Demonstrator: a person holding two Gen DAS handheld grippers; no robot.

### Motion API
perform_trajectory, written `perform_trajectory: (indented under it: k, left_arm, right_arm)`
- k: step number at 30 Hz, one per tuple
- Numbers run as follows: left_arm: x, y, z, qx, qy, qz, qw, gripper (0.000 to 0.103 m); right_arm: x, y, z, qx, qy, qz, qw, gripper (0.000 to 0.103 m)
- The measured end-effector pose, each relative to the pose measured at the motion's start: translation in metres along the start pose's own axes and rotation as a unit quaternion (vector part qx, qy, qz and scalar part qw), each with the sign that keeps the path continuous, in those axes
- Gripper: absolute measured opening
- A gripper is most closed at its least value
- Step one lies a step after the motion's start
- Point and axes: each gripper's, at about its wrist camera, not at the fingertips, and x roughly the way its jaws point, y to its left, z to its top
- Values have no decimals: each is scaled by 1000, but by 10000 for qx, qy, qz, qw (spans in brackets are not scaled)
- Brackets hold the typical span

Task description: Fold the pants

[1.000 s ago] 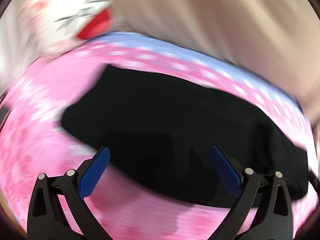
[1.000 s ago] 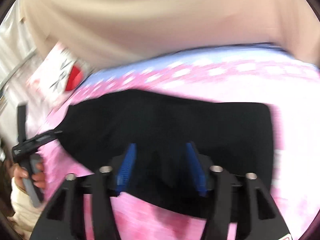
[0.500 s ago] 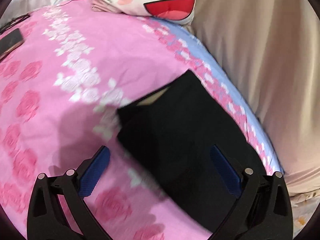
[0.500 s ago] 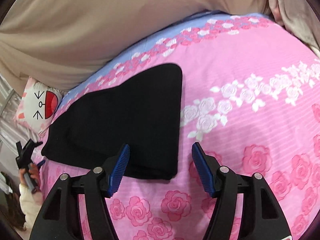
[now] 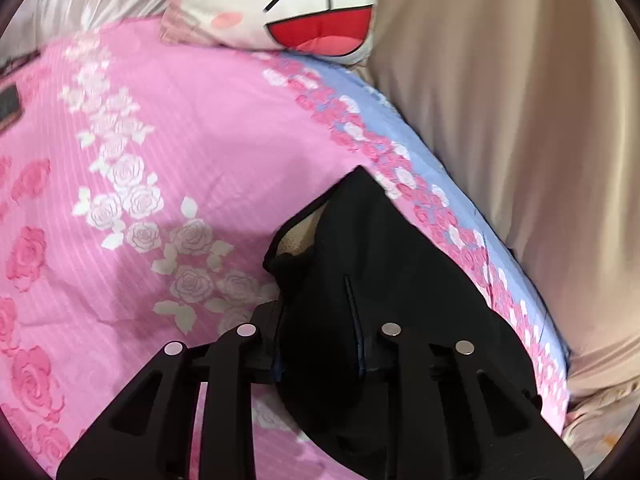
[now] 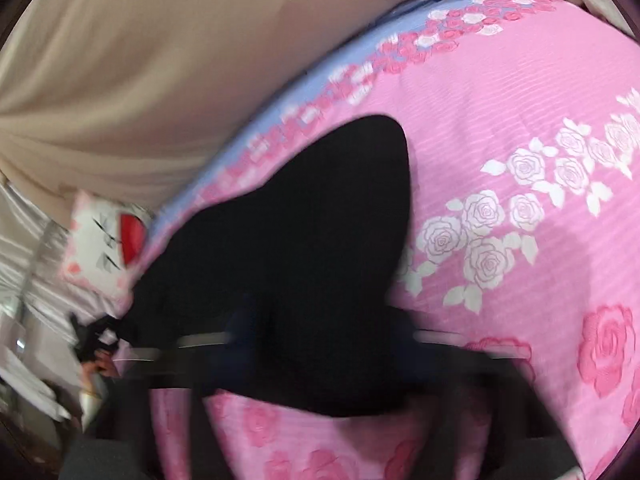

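Note:
The black pants [image 5: 384, 280] lie folded on the pink rose bedspread [image 5: 160, 140], by its blue border. My left gripper [image 5: 320, 344] is shut on the near edge of the pants, at the waist end, where pale lining shows. In the right wrist view the pants [image 6: 304, 240] stretch from centre toward the left. My right gripper [image 6: 320, 344] is motion-blurred at the pants' near edge, and the black cloth covers the space between its fingers. Its jaws are too smeared to read.
A cartoon-face pillow [image 5: 288, 4] sits at the head of the bed, also in the right wrist view [image 6: 104, 248]. A beige curtain [image 5: 520, 140] hangs along the far side. A dark phone [image 5: 8, 106] lies at the left edge.
My left gripper went from open to shut on the pants' edge. My right gripper moved in over the pants' near edge and the view blurred.

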Motion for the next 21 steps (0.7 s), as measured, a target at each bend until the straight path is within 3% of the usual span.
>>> perform_trajectory:
  k: [6,9,11,13,16,19,20,21]
  left_arm:
    - [-47,-31,-2,459,-192,-162,9986,21]
    - [-70,-50,-17,786,-66,-281,9965,21]
    - [-72,-56,-30,849,133,-340,9957,21]
    - [-71,-54,-48,776,450,-373,9953,21]
    - [-71,-51,-69,831,606,-277,9943,21]
    - [-65,-47,-80,927,602,-108,9938,22]
    - [-61,-44,-79,885,586,-42,9943,23]
    - [-59,-42,-77,838,618,-58,9945,23]
  right_arm:
    - [-52,8,8,-170,-280,260,9991,16]
    - [-86,2,11,-398,-296,46,9988,15]
    - [-101,-13,9,-402,-286,-391,9980,16]
    - [-112,-34,4,-197,-229,-667,9973,16]
    - [-123,-61,-5,108,-224,-803,9965,16]
    - [-109,-69,-10,-66,-33,-1167,9931,28]
    - [-107,-63,-10,-158,-94,-1466,9890,40]
    - [-113,-50,-11,-304,-342,-1798,9826,43]
